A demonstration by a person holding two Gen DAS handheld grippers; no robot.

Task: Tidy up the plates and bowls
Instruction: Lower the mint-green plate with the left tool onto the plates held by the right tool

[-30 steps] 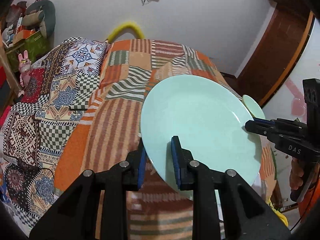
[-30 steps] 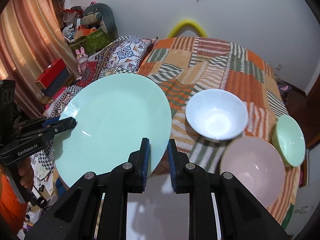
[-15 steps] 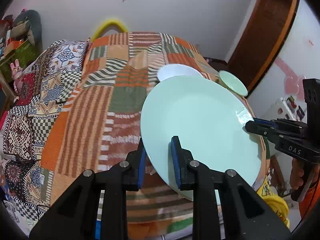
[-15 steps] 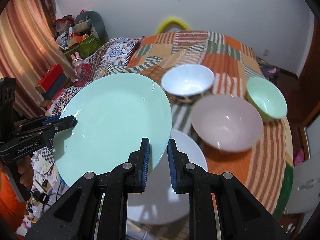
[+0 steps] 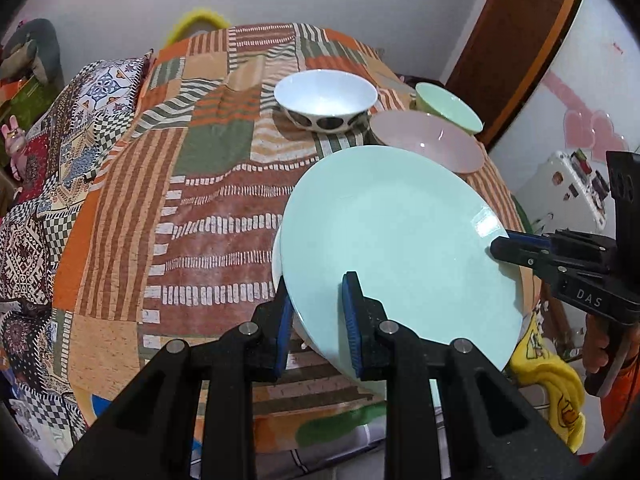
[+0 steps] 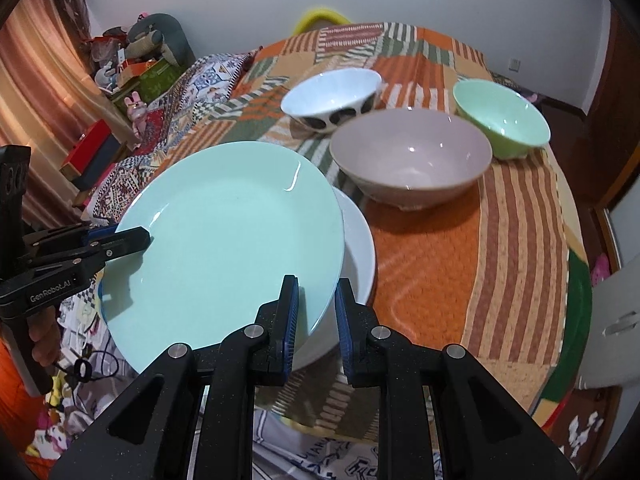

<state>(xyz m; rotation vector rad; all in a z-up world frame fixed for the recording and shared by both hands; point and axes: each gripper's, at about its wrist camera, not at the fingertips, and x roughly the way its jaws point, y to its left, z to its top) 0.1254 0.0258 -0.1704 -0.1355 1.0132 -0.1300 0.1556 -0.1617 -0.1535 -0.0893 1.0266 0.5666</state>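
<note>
A mint-green plate (image 5: 396, 240) (image 6: 228, 232) is held by both grippers at opposite rims, tilted just above a white plate (image 6: 358, 248) (image 5: 276, 256) that lies on the bed. My left gripper (image 5: 316, 308) is shut on the green plate's near rim; it also shows in the right wrist view (image 6: 136, 240). My right gripper (image 6: 316, 308) is shut on the opposite rim; it also shows in the left wrist view (image 5: 500, 244). Beyond stand a pink bowl (image 6: 412, 160) (image 5: 428, 144), a white bowl with dark spots (image 6: 332, 96) (image 5: 326, 100) and a green bowl (image 6: 502, 116) (image 5: 448, 106).
All stand on a bed with an orange striped patchwork cover (image 5: 208, 200) (image 6: 516, 216). Boxes and toys (image 6: 140, 68) line the far left wall. A wooden door (image 5: 508, 36) is at the right. Clutter lies on the floor at the bed's near edge (image 6: 80, 360).
Both grippers carried the green plate toward the bowls and lowered it over the white plate. The bowls now look nearer and the white plate shows under the green one.
</note>
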